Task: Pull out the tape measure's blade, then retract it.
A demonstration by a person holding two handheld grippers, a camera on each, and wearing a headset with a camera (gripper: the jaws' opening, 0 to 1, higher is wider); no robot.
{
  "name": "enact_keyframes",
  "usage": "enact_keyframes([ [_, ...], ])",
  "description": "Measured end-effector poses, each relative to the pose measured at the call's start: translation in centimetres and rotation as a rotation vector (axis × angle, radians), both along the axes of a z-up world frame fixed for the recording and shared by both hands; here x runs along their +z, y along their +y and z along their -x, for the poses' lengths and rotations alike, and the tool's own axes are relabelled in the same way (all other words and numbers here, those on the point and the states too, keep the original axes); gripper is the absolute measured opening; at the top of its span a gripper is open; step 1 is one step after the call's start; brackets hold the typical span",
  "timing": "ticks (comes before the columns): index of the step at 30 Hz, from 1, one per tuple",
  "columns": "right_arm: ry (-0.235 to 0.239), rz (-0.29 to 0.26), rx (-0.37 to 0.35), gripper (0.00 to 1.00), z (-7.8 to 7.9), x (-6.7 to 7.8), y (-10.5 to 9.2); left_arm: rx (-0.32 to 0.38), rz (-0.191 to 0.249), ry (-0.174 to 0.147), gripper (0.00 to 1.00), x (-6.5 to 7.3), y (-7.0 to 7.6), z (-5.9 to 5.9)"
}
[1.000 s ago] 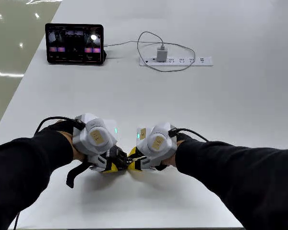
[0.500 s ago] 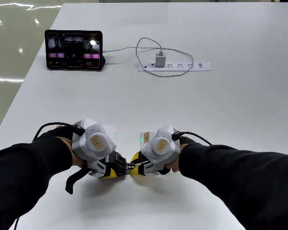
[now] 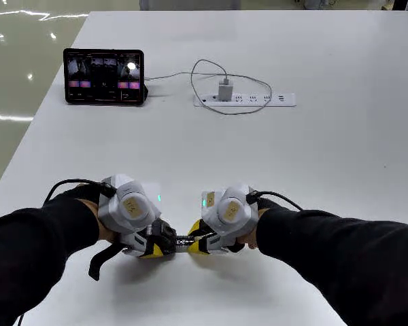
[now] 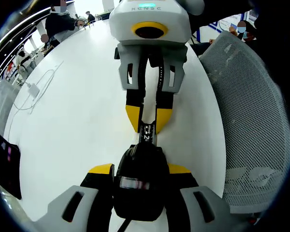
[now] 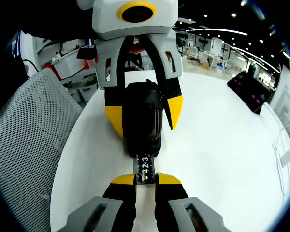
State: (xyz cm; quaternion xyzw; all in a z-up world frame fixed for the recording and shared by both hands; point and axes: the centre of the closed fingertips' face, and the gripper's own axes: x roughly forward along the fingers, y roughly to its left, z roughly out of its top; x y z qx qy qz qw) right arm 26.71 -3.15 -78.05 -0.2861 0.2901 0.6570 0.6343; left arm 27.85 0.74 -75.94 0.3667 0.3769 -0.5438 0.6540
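Clamping the tape measure (image 4: 137, 188) by its black case, the left tongs (image 4: 140, 170) are closed around it so that the body is anchored close to the worktop (image 4: 77, 121). The blade (image 5: 145, 168) is pinched at its tip by the right tongs (image 5: 146, 180), shut on it directly opposite, and only a short numbered length is exposed between the two. The pull is judged barely begun; a straight, level draw is probably needed so the blade is not kinked.
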Motion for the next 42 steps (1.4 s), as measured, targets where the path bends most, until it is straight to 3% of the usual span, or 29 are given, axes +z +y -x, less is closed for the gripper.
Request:
enact_keyframes([
  [42,0.011,0.004,-0.055,0.1,-0.1,0.0,-3.5,-0.003,0.007,0.002,0.35,0.1,-0.1,0.0],
])
